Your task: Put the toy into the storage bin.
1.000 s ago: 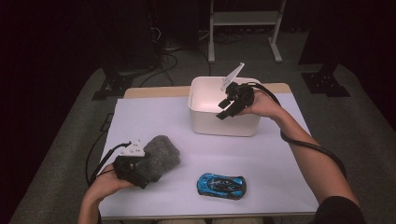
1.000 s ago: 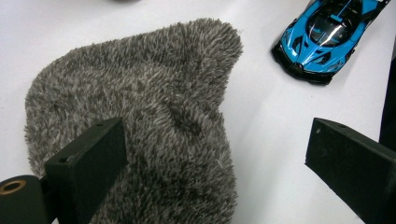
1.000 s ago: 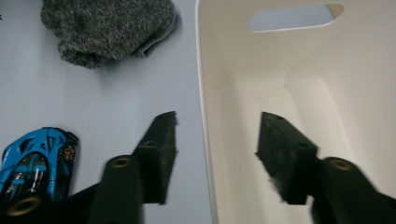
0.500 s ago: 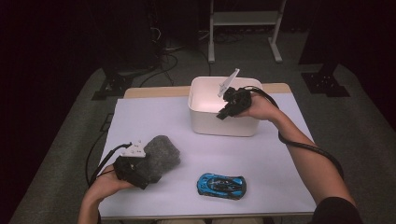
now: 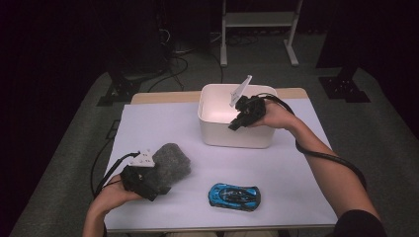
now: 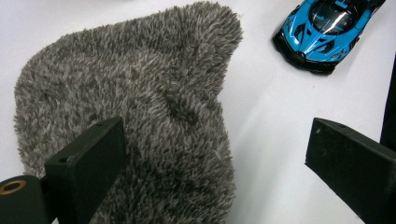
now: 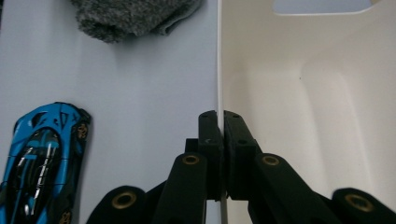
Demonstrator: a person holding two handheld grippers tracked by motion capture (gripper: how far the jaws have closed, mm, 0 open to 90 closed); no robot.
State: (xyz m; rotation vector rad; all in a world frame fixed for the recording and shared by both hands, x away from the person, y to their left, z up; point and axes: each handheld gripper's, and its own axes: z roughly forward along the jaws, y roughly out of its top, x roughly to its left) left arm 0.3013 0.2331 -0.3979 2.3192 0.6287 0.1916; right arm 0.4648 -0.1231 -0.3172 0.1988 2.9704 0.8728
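Leftmost, the left gripper (image 5: 148,180) hovers with jaws spread wide over the grey fuzzy cloth (image 6: 140,112), which lies on the white table (image 5: 163,123) directly beneath and ahead of them. Farther right sits the blue toy car (image 5: 233,196), nearer this hand. At the far right, the right gripper (image 7: 218,154) pinches the near wall of the white bin (image 5: 236,131).

This looks like a lab or a studio for recording, not a home. All around the edges of the high view the room is very dark, like black curtains. A small table (image 5: 163,128) with a white top sits in the middle on a grey floor (image 5: 375,123). Black cables (image 5: 173,64) lie on the floor at the top left. A metal stand (image 5: 257,29) is at the top middle.
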